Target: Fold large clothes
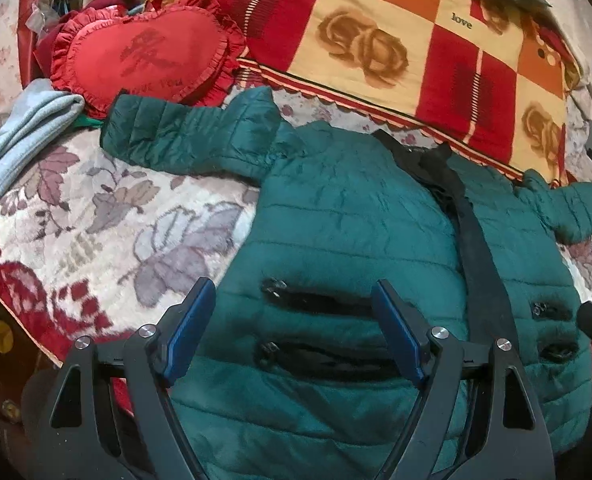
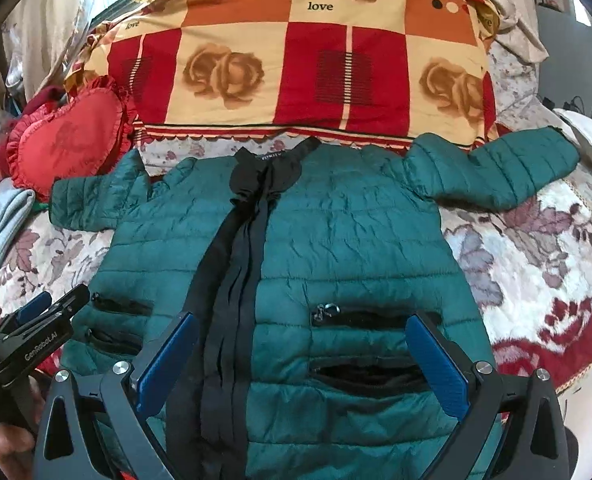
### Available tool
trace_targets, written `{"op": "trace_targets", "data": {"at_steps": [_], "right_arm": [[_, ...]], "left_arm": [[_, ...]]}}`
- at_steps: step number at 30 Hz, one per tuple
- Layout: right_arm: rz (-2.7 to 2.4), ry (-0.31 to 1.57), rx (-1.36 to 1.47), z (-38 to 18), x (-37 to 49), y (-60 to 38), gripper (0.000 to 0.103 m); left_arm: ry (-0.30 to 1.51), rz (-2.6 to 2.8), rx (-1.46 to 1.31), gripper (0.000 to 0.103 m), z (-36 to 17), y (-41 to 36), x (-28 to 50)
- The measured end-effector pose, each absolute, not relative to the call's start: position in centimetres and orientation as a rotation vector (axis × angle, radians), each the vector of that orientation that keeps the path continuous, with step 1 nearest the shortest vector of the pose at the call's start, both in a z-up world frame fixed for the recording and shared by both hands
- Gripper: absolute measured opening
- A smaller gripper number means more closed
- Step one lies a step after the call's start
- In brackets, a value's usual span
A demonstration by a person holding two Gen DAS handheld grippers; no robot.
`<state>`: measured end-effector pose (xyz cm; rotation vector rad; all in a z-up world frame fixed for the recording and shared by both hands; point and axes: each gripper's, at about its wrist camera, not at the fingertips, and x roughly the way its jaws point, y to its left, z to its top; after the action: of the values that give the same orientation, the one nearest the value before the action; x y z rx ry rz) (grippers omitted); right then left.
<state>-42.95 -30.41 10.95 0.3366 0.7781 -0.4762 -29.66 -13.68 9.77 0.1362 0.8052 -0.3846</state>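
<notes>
A dark green quilted puffer jacket point(image 1: 347, 216) lies flat, front side up, on a floral blanket, both sleeves spread out sideways. It also shows in the right wrist view point(image 2: 335, 232). A black zipper band point(image 2: 232, 272) runs down its middle, and black zip pockets sit on each side. My left gripper point(image 1: 292, 296) is open and empty above the jacket's left pockets. My right gripper point(image 2: 301, 328) is open and empty above the right pockets. The left gripper also shows at the left edge of the right wrist view point(image 2: 44, 316).
A floral blanket point(image 1: 96, 216) covers the bed. A red heart-shaped cushion point(image 1: 144, 56) and a folded grey garment point(image 1: 20, 132) lie at the back left. A checked red and cream quilt point(image 2: 296, 64) lies behind the jacket. A white object point(image 2: 591, 140) sits at the far right.
</notes>
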Motion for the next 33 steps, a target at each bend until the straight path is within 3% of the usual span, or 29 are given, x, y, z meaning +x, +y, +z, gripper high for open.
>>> {"op": "trace_targets", "data": {"at_steps": [33], "right_arm": [[-0.495, 0.805, 0.326, 9.8, -42.8, -29.5, 0.103]], "left_arm": [[0.82, -0.414, 0.143, 0.081, 8.8, -14.4, -31.1]]}}
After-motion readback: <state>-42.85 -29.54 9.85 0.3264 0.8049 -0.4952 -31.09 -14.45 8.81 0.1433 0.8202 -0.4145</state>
